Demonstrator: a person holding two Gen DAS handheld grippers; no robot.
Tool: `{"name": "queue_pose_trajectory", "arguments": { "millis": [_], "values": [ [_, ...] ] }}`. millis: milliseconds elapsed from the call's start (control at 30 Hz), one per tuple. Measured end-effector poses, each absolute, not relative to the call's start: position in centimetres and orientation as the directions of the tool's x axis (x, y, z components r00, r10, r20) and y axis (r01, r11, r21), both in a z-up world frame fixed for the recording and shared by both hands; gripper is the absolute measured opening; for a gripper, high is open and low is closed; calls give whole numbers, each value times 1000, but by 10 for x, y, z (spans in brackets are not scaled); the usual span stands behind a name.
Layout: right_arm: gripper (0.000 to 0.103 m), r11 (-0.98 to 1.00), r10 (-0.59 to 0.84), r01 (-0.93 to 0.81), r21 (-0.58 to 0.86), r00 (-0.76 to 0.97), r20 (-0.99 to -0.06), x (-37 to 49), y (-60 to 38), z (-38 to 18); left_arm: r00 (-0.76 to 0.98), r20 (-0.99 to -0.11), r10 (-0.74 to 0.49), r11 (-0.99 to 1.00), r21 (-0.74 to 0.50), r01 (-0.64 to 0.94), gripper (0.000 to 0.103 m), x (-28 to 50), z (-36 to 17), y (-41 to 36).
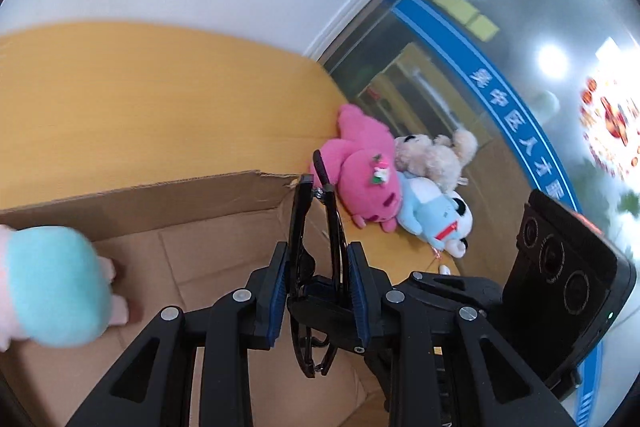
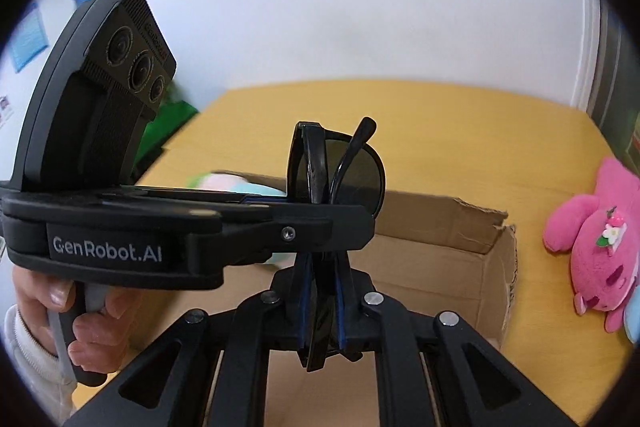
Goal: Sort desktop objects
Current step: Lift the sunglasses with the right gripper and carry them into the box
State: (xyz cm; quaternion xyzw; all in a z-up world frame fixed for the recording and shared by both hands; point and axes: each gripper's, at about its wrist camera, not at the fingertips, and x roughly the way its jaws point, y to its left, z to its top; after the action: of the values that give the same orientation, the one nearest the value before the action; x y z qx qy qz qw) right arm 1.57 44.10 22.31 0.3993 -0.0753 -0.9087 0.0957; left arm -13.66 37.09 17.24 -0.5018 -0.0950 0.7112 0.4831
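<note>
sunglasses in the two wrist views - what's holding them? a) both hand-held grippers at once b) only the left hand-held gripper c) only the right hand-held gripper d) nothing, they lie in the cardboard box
a: the folded black sunglasses sit clamped between the blue pads of the right hand-held gripper, and the left hand-held gripper pinches them too, above the open cardboard box.
</note>
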Motion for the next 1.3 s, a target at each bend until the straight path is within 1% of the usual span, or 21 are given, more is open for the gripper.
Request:
{"name": "queue_pose_trajectory", "arguments": {
  "millis": [233, 333, 367, 400, 500, 567, 600, 700, 833, 1033, 1067, 1133, 1200, 1300],
  "values": [
    [10, -972, -204, 10, 236, -539, -817, -40, 477, 158, 125, -637, 761, -518, -712, -473, 25, -185, 78, 417],
    [10, -963, -211, -47, 266, -484, -849, -54, 491, 128, 156, -641, 752, -537, -732, -420, 25, -197, 44, 431],
    [10, -962, -206, -62, 265, -468, -859, -58, 494, 120, 165, -645, 746, -544, -733, -408, 26, -200, 35, 434],
    [10, -962, -201, -76, 262, -452, -869, -60, 496, 112, 178, -644, 744, -548, -741, -388, 29, -202, 25, 437],
    [12, -964, -180, -100, 246, -435, -882, -61, 502, 101, 215, -630, 746, -545, -764, -346, 32, -204, 13, 445],
    [14, -964, -158, -128, 232, -427, -891, -58, 506, 96, 229, -655, 720, -562, -744, -363, 35, -200, 13, 450],
    [15, -965, -142, -142, 220, -423, -895, -57, 508, 94, 233, -671, 704, -573, -730, -374, 37, -197, 15, 452],
    [18, -960, -110, -190, 205, -419, -901, -51, 515, 88, 210, -690, 693, -572, -703, -424, 37, -187, 32, 452],
    [17, -956, -80, -225, 189, -421, -903, -44, 515, 89, 123, -706, 698, -574, -654, -493, 37, -172, 73, 429],
    [18, -917, -66, -328, 228, -437, -897, -30, 517, 89, -59, -679, 732, -593, -591, -548, 37, -139, 143, 347],
    [18, -911, -63, -341, 231, -438, -897, -26, 516, 89, -89, -677, 731, -601, -577, -552, 39, -134, 152, 334],
    [18, -895, -68, -370, 249, -438, -896, -17, 516, 88, -153, -669, 728, -623, -551, -556, 40, -120, 171, 306],
    [17, -877, -67, -401, 263, -442, -895, -6, 517, 88, -217, -658, 721, -644, -522, -559, 40, -108, 186, 279],
    [17, -858, -28, -453, 242, -430, -903, 8, 519, 88, -299, -638, 710, -672, -486, -559, 40, -88, 199, 237]
  ]
}}
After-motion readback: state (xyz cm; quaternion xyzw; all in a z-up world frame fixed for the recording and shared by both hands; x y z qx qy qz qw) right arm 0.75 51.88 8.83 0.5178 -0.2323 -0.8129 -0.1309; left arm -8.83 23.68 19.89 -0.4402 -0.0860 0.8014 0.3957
